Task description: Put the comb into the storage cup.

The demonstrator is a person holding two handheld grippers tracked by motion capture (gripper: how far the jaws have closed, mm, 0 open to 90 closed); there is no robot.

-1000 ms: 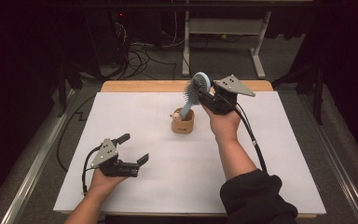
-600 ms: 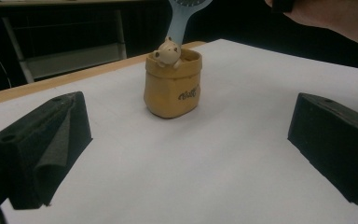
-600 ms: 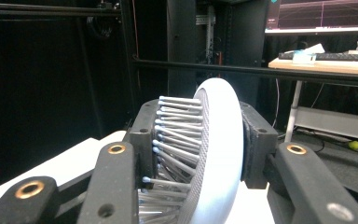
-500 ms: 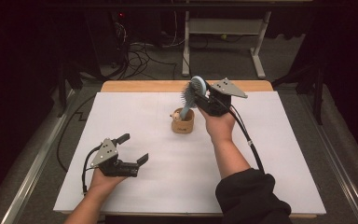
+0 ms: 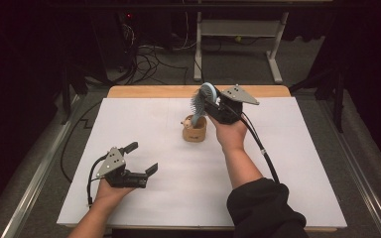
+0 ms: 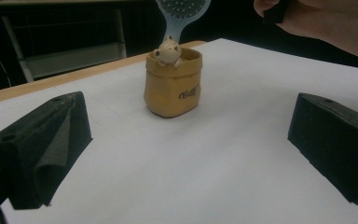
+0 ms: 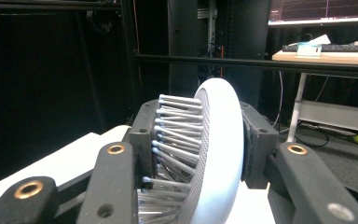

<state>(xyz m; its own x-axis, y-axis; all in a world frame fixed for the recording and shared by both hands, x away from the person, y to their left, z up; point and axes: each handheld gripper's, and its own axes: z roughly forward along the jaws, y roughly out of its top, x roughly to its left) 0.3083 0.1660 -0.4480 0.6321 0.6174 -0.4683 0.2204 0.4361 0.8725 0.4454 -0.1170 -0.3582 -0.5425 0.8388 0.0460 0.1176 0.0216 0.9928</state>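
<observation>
**Hairbrush pinched over the little pot**

Nearest us, the left gripper [image 5: 141,157] rests low on the white table [image 5: 144,208] at the near left, its two black foam-padded jaws spread wide with nothing between them. Ahead of those jaws, well apart, we see the pot [image 6: 171,84]: a small tan holder shaped like a rolled-top sack, matte, with dark script on its side and a pale bear figure [image 6: 168,49] peeking over its rim. It stands near the table's middle. Farther on, the right gripper [image 5: 209,102] pinches the hairbrush [image 7: 200,154] by its head, one jaw on the grey bristle pins, the other on the smooth, rounded pale-blue back. The brush handle slants down into the pot.
</observation>
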